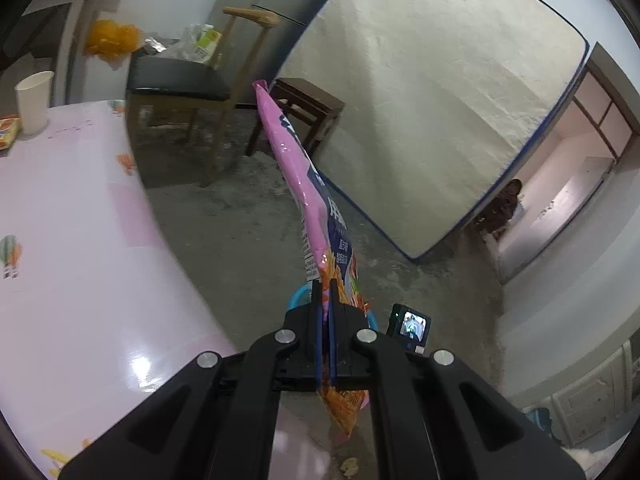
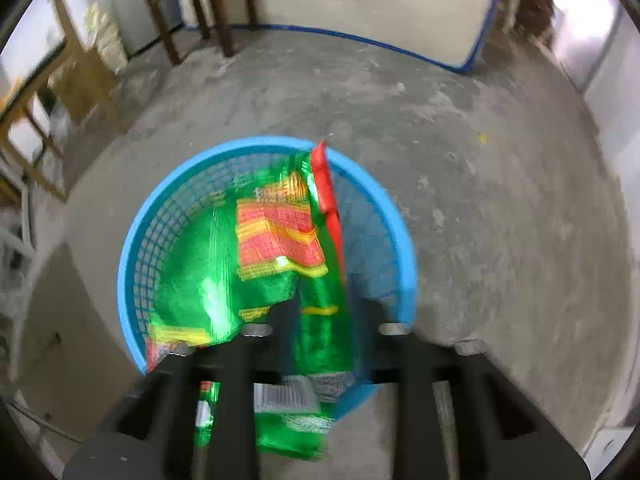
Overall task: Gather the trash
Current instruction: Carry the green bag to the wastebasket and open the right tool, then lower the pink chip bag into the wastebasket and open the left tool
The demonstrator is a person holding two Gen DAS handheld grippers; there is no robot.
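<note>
Now drop step: green foil snack bag [image 2: 256,264] over round blue mesh plastic basket [image 2: 132,256], right tool [image 2: 324,312] spread, bag loose between. Left tool [image 1: 326,292] pinching pink glossy snack packet [image 1: 292,168]; to be carried over basket next, then released.

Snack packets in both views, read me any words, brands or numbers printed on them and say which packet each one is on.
Pink snack packet, clamped in the left gripper: white characters on a dark panel and a barcode, too distorted to read.
Green snack packet, over the blue basket between the right gripper's parted fingers: yellow and red lettering plus a barcode, all motion-blurred, unreadable.
Paper cup: no print visible.
</note>
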